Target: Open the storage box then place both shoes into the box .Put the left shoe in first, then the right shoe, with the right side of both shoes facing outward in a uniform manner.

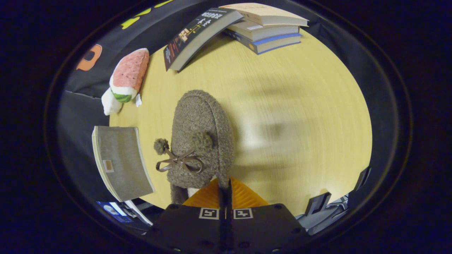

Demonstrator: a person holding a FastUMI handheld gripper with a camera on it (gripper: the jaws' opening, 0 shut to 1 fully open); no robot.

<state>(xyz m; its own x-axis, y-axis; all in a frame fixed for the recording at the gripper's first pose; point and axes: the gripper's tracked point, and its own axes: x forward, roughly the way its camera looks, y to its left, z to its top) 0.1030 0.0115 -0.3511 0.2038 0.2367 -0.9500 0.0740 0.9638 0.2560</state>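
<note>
Above the wooden table [289,106], the gripper [226,187] points steeply down, its fingers [243,197] pinched together on the heel rim of a fuzzy brown shoe [201,137]. Left of the shoe sits a grey box [120,162].

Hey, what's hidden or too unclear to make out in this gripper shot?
- Fuzzy brown shoe: its heel end is covered by the closed fingers, so the grip point is hidden.
- Grey storage box: cut off by the table edge; open or closed, unclear.
- Second shoe: a motion-blurred smear right of the shoe; unidentifiable.
</note>
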